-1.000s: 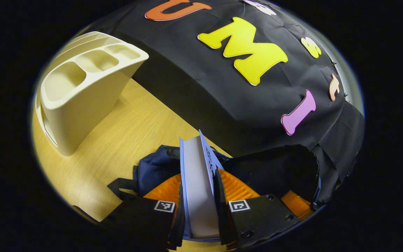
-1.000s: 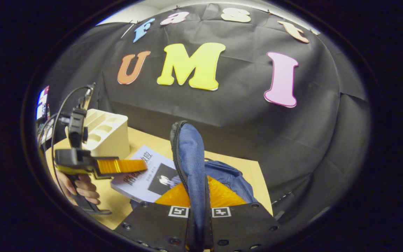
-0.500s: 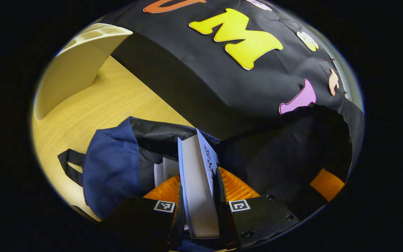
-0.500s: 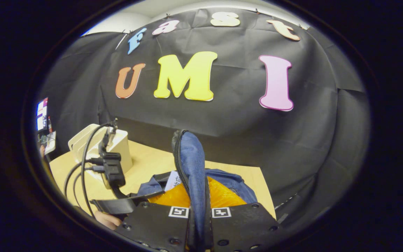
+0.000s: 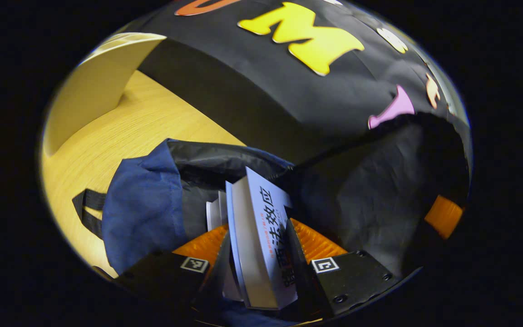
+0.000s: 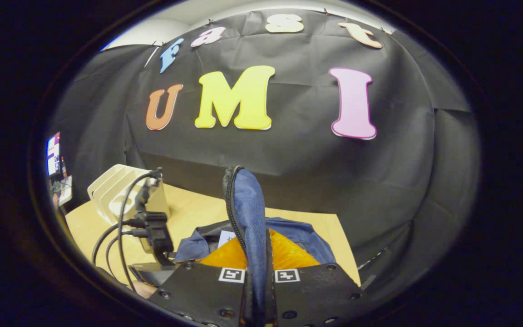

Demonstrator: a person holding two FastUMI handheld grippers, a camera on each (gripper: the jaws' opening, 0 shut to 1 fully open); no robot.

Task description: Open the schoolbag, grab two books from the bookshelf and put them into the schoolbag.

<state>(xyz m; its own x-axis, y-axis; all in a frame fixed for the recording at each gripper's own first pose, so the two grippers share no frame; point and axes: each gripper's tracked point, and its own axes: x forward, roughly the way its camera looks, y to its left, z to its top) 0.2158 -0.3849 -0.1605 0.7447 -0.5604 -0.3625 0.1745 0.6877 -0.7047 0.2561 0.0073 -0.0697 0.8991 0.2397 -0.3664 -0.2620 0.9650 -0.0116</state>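
We are lowering the second book [image 5: 261, 236] into the open schoolbag [image 5: 145, 200] on the wooden surface [image 5: 120, 131], the left hand-held gripper [image 5: 256, 254] clamped on the book's sides, spine end down and tilting right. Just left of it, pale page edges are showing inside the bag, probably the first book [image 5: 216, 211], though the dark lining is making that hard to confirm. The right hand-held gripper [image 6: 258, 272] is pinching the bag's zippered flap [image 6: 248, 213] and lifting it to hold the mouth wide. The cream bookshelf [image 6: 120, 190] is standing far left on the surface. To do this well, we are judging that the book needs straightening beside the other one, the flap kept high, and the release saved until the book is resting on the bag's bottom.
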